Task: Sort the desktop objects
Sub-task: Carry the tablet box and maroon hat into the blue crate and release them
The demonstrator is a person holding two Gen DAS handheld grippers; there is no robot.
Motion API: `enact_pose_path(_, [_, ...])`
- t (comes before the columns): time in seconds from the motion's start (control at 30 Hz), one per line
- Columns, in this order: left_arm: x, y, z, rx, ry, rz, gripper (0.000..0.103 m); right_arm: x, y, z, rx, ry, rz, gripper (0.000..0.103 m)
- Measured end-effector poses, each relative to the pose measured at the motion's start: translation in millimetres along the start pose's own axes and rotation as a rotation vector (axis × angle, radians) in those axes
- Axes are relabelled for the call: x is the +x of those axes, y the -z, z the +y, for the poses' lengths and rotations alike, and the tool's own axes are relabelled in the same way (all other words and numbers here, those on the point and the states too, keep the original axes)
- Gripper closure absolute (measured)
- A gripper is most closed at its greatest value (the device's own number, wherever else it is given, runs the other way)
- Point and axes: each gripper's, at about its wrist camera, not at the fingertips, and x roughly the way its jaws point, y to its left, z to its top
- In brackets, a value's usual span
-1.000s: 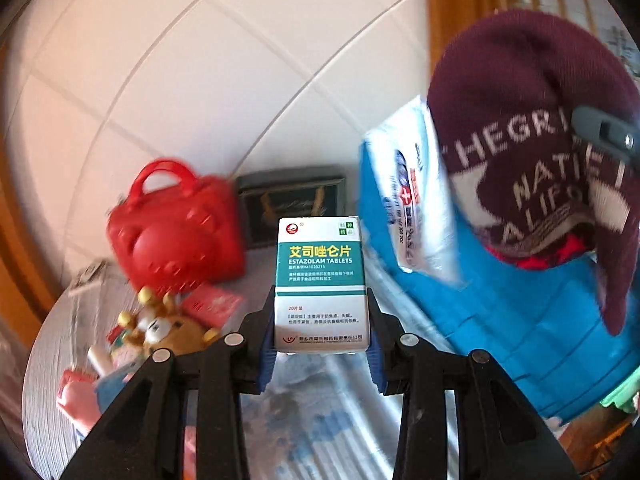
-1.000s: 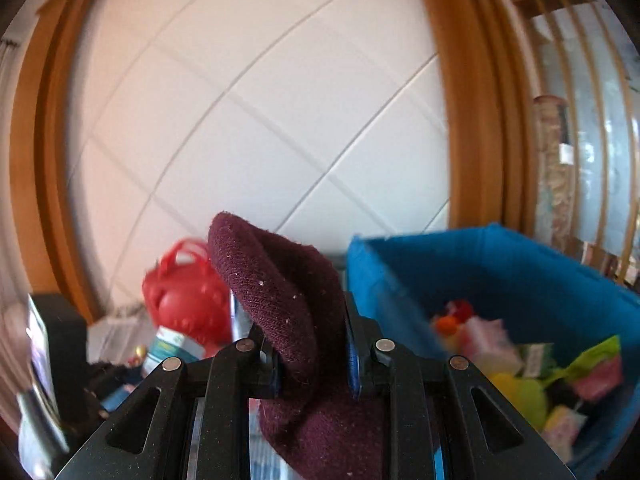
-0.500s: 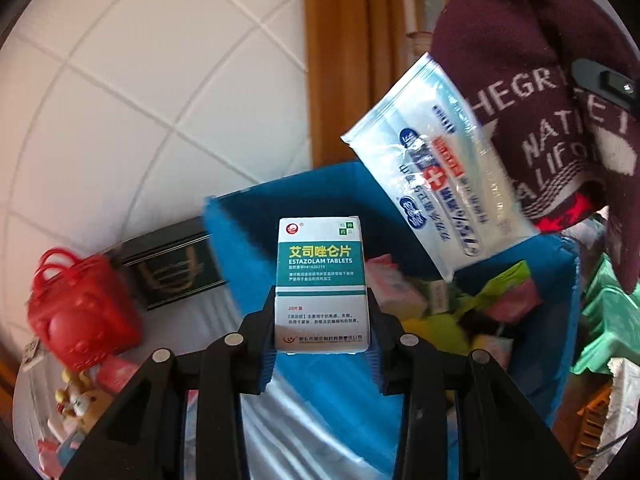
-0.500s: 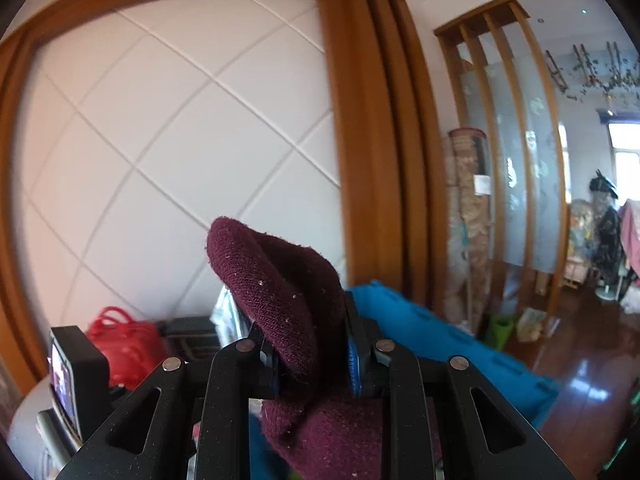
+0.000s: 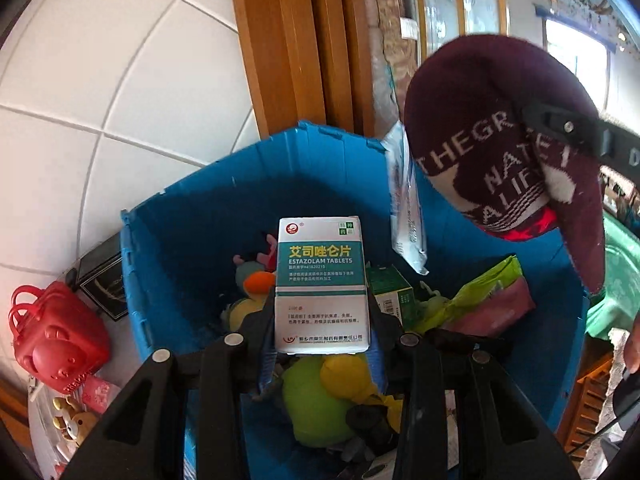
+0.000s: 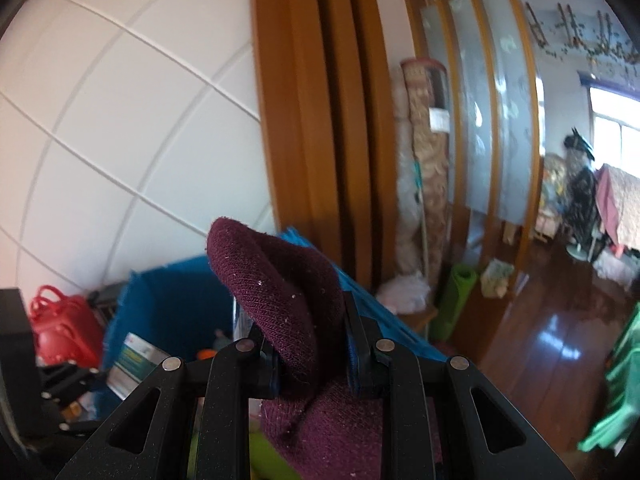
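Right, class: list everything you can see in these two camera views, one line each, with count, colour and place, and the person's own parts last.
Medicine box: one, white and teal, clamped upright in the left gripper, over the bin.
Knit hat: one, maroon with white lettering, pinched in the right gripper.
Clear packet: one, white and blue, hanging beside the hat.
Storage bin: one, blue, open, below both grippers.
Soft toys and packets: several, yellow, green, pink, inside the bin.
Handbag: one, red, left of the bin.
Dark box: one, black, behind the handbag.
Left gripper: black, shut on the box.
Right gripper: black, shut on the hat.
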Motion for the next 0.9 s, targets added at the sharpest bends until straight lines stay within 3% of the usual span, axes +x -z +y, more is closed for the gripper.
enact_pose_path(0.23, [27, -10, -2, -0.021, 0.001, 0.079, 0.067, 50, 8, -5, -0.058, 0.053, 0.126, 0.079])
enact_pose_path(0.4, [37, -9, -4, -0.026, -0.051, 0.118, 0.065, 81, 21, 1, -0.119, 0.065, 0.239, 0.072])
enact_pose_path(0.47, [38, -8, -1, -0.036, -0.070, 0.127, 0.039, 88, 26, 1, -0.131, 0.057, 0.267, 0.065])
enact_pose_path(0.53, [34, -7, 1, -0.048, -0.084, 0.121, 0.024, 92, 29, 1, -0.145, 0.055, 0.283, 0.035])
enact_pose_path(0.6, [30, -6, 3, -0.053, -0.089, 0.116, 0.023, 93, 31, 3, -0.172, 0.057, 0.295, 0.021])
enact_pose_path(0.73, [12, -2, 10, -0.076, -0.100, 0.093, 0.017, 86, 34, 7, -0.199, 0.066, 0.300, 0.004])
enact_pose_path(0.9, [-18, 6, 15, -0.095, -0.095, 0.039, 0.014, 65, 38, 10, -0.196, 0.038, 0.299, 0.000])
